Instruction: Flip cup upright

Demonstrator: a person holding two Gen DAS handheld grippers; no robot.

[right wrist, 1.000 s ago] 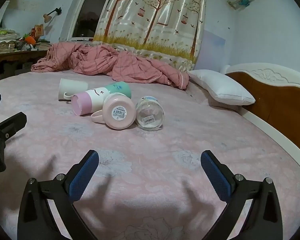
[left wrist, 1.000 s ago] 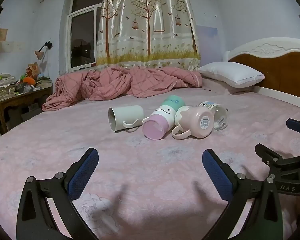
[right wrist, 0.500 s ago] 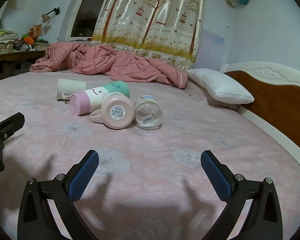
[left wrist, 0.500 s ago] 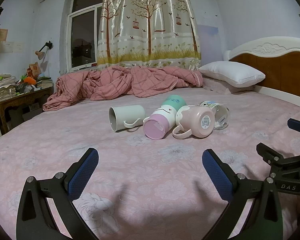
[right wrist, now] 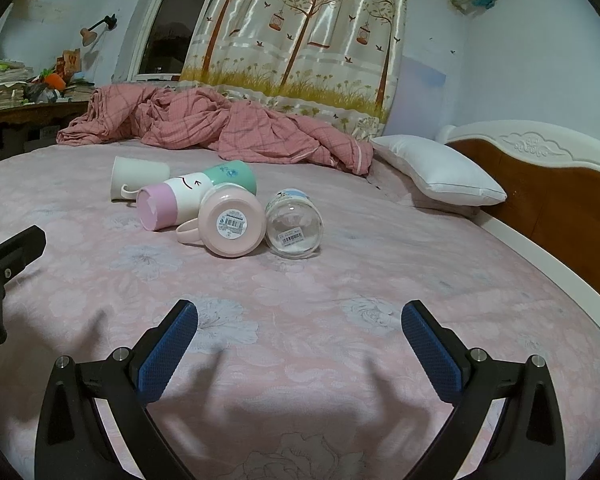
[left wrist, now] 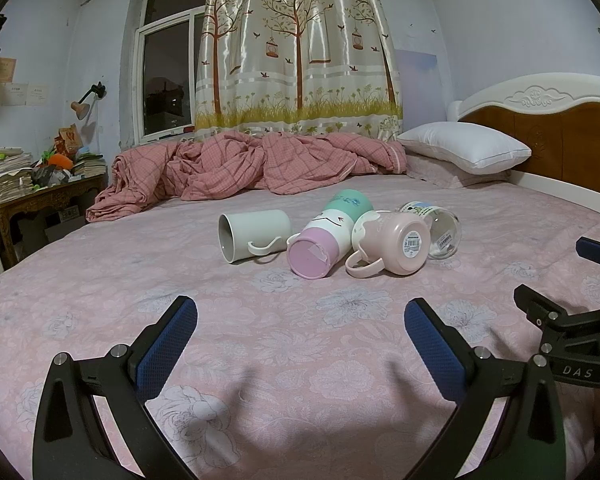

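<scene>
Four cups are seen lying on their sides in a close row on the pink flowered bed (left wrist: 300,360), none of them upright. At the left end of the row a white mug (left wrist: 254,235) is laid with its mouth turned toward the left wrist camera and its handle resting on the sheet. Just beside it a tall tumbler (left wrist: 326,236), banded pink, white and green, is laid with its pink base toward the camera and its green end pointing to the far side of the bed. Against the tumbler a pink mug (left wrist: 396,240) is laid with a barcode sticker on its base and its handle down on the sheet, and a clear glass cup (left wrist: 440,230) is pressed against the pink mug at the right end. The left gripper (left wrist: 300,322) is held low over the sheet, near the cups but apart from them, with its blue-padded jaws spread wide and nothing between them. The right gripper (right wrist: 299,322) is held likewise, wide apart and empty, facing the pink mug and the glass cup. A crumpled pink blanket (left wrist: 252,164) and a white pillow (left wrist: 464,148) are seen beyond the cups.
</scene>
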